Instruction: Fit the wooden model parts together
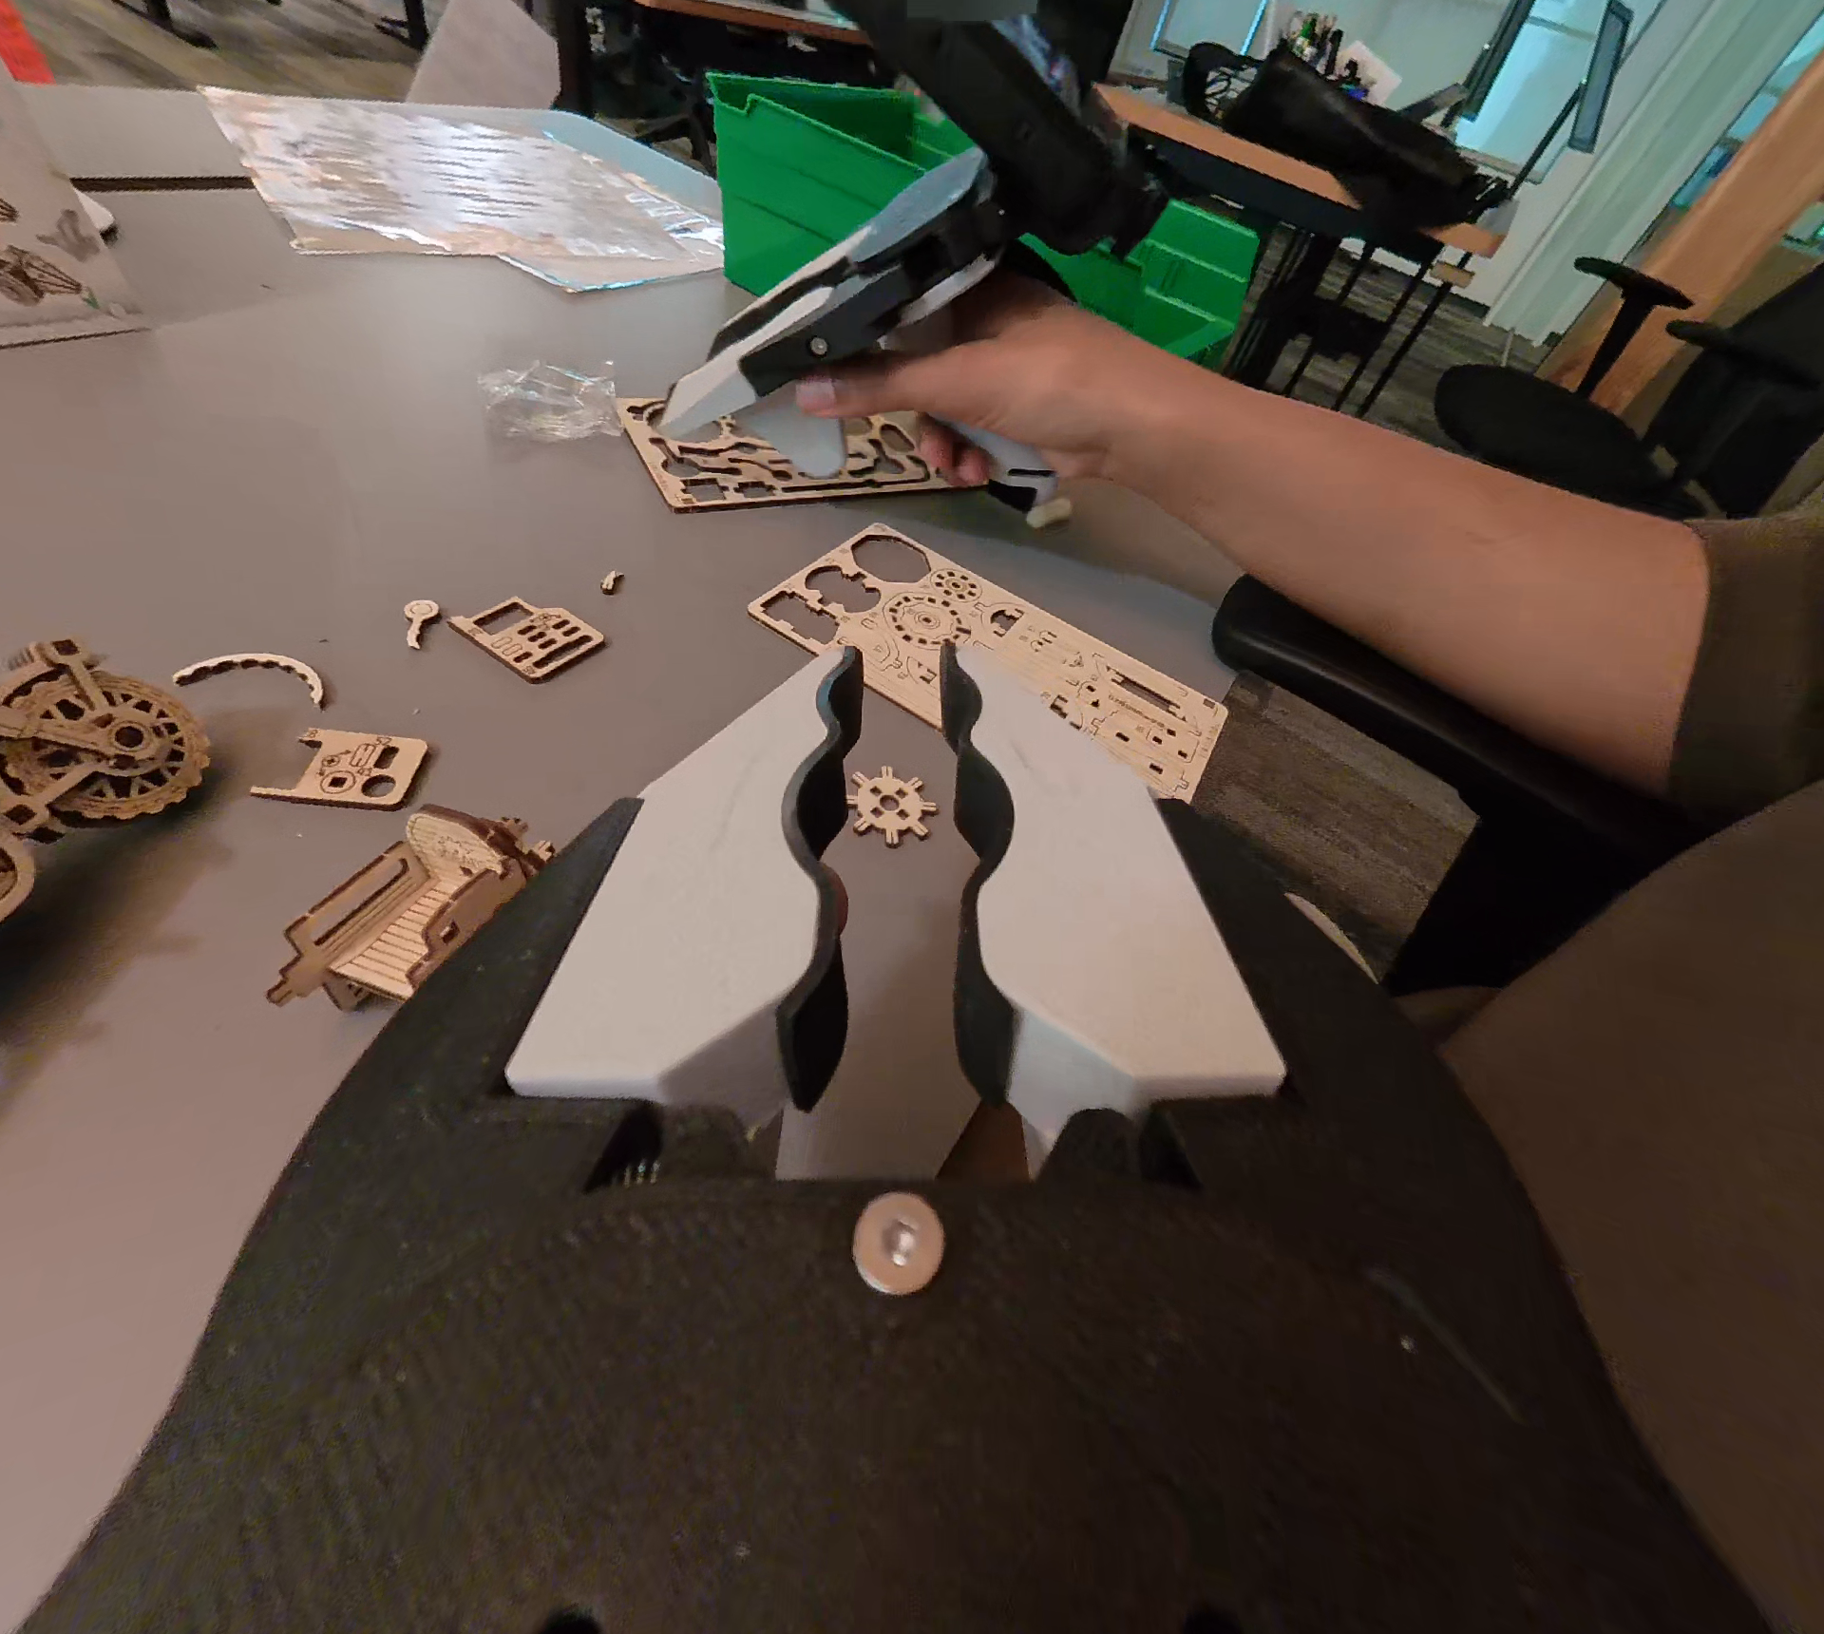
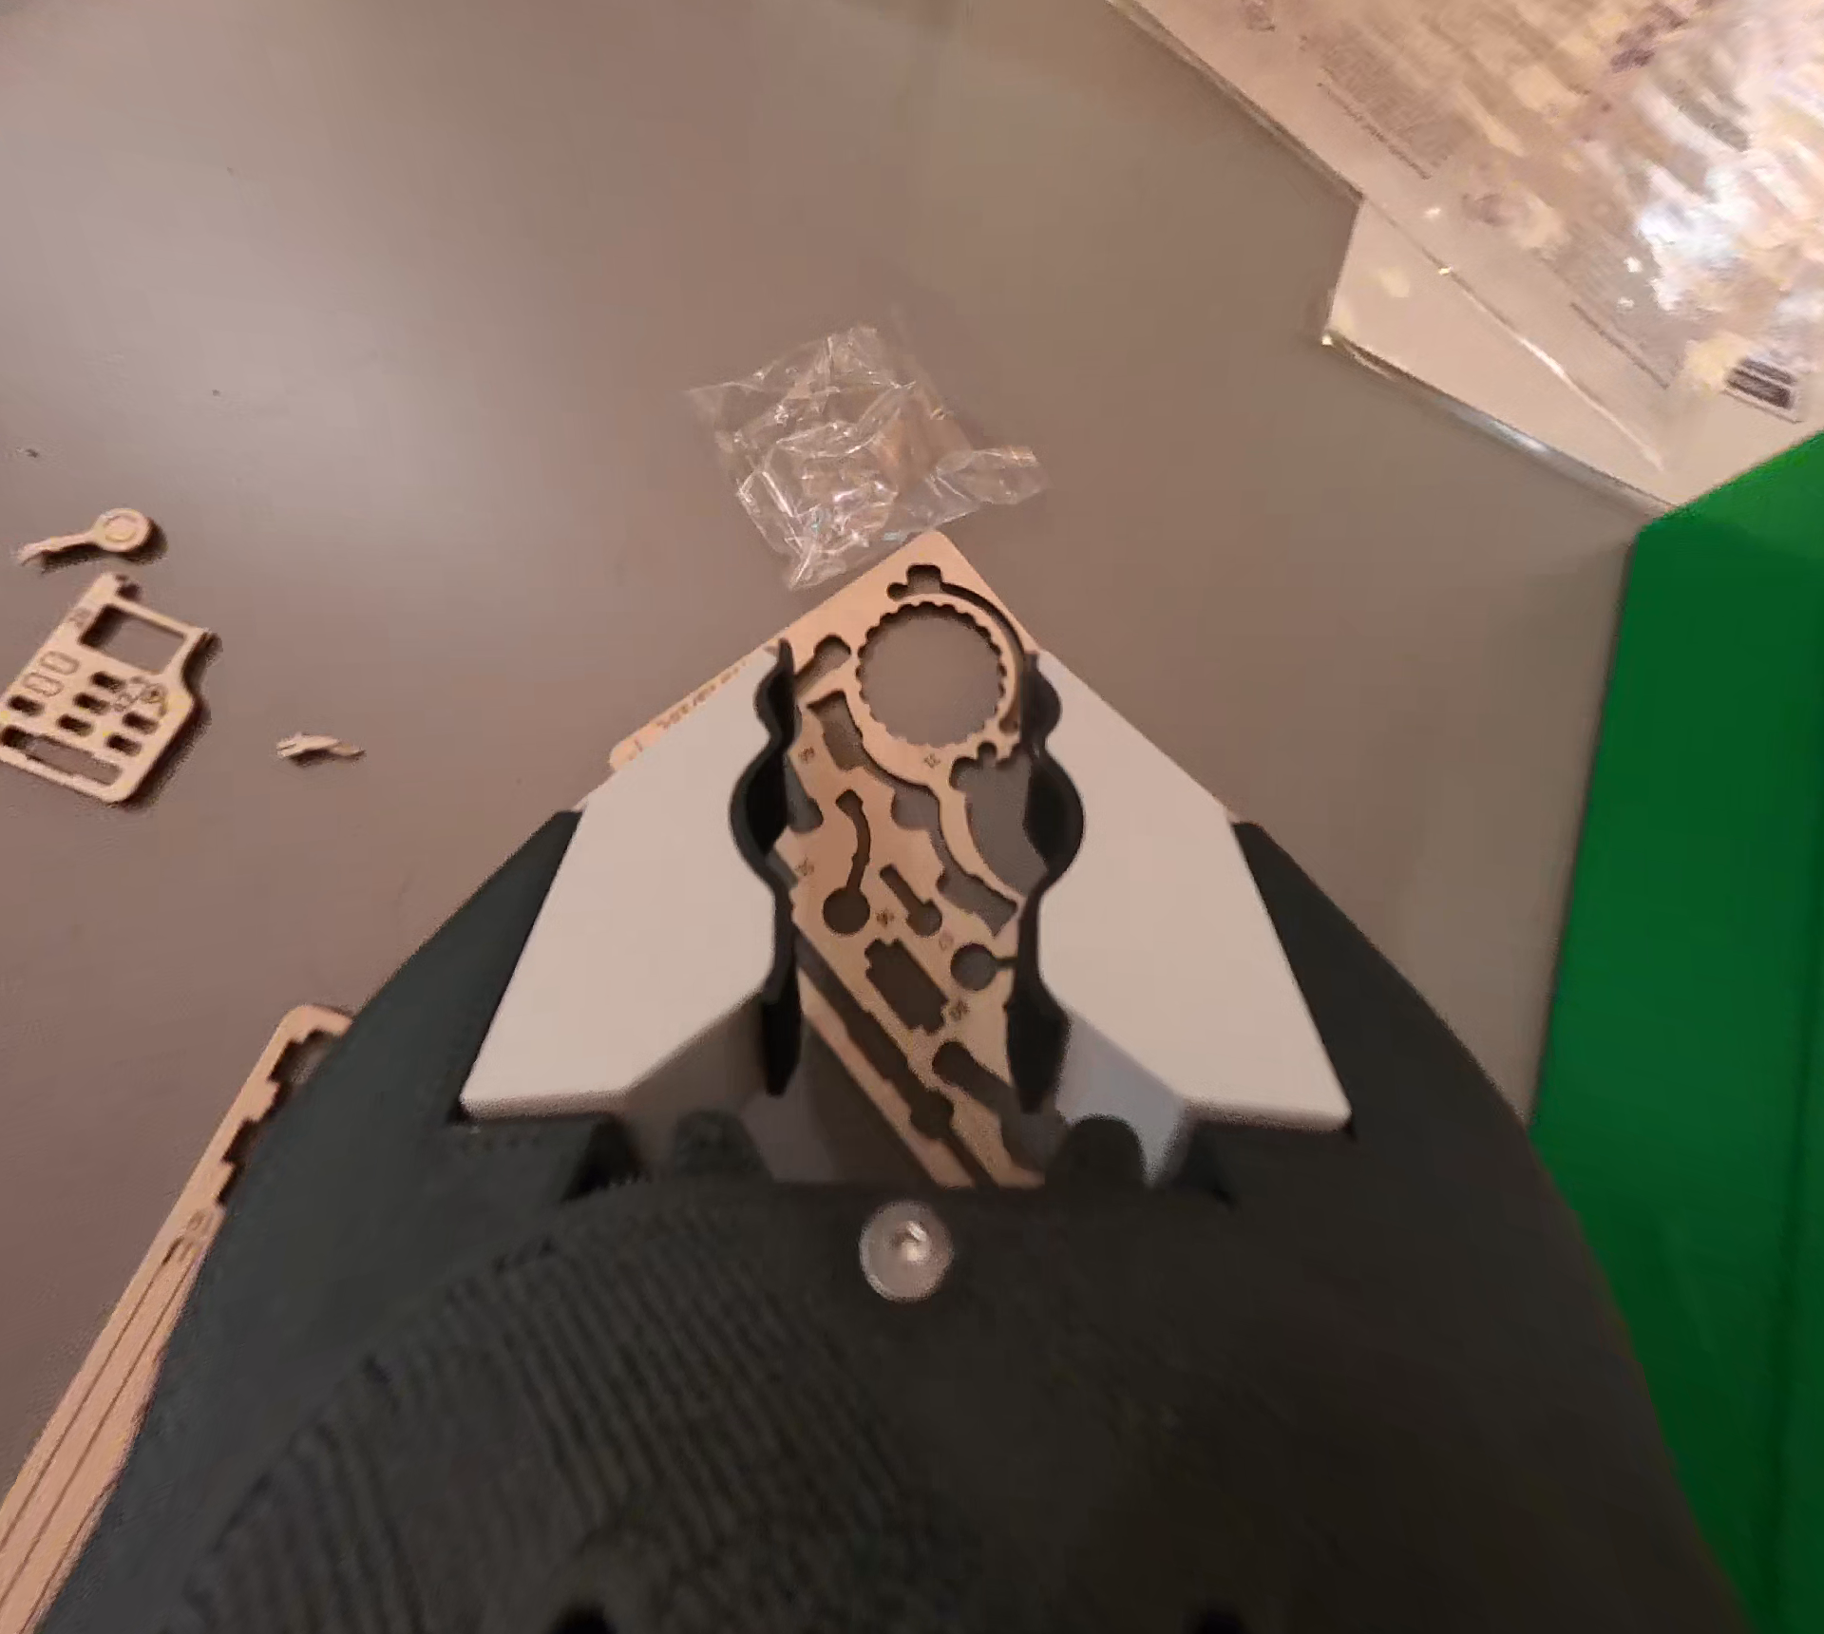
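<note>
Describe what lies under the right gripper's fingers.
Under the right gripper lies a punched-out wooden sheet on the grey table. Its toothed round cut-out shows between the open fingers; the fingers cover the sheet's sides.

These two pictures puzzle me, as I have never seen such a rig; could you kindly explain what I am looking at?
No robot here: a person holds hand-operated tongs in each hand, each with a camera looking along its fingers. The left view shows the left tongs open and empty above a small wooden gear, with the right tongs farther off. The right view shows the right tongs open over a punched-out wooden sheet on the grey table. Loose wooden parts, a clear bag and a green bin are nearby.
</note>
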`<action>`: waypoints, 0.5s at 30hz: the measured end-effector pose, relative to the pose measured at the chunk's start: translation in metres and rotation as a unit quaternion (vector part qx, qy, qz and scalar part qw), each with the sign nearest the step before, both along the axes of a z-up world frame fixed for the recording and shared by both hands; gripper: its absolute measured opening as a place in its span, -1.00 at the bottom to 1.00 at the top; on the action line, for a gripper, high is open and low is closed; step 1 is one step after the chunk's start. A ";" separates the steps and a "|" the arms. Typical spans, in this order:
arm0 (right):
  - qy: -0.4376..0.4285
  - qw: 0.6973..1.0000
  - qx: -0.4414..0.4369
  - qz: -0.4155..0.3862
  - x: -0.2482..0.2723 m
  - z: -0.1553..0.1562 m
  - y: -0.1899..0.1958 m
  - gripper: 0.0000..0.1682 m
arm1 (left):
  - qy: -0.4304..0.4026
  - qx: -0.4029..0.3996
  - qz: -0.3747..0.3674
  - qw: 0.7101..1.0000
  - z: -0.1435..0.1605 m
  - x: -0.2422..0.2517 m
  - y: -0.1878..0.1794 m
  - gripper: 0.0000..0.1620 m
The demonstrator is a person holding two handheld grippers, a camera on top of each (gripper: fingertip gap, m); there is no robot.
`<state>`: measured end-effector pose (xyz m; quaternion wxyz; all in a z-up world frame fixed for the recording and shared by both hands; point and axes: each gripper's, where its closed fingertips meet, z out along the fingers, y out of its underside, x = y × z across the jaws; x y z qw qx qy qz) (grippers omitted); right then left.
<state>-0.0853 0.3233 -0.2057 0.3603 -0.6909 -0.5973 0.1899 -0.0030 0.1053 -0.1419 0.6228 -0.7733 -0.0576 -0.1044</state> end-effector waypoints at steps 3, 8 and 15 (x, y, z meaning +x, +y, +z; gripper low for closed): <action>-0.006 0.999 -0.043 -0.016 0.016 -0.004 -0.013 -0.31 | -0.006 -0.001 -0.005 1.000 -0.001 0.002 0.000 -0.85; 0.001 0.998 -0.040 -0.038 0.040 0.012 -0.001 -0.40 | -0.004 0.001 -0.003 1.000 0.001 -0.001 0.000 -0.85; -0.025 0.989 -0.139 -0.046 0.093 0.007 -0.005 -0.35 | -0.019 0.005 0.006 1.000 0.002 -0.011 -0.001 -0.85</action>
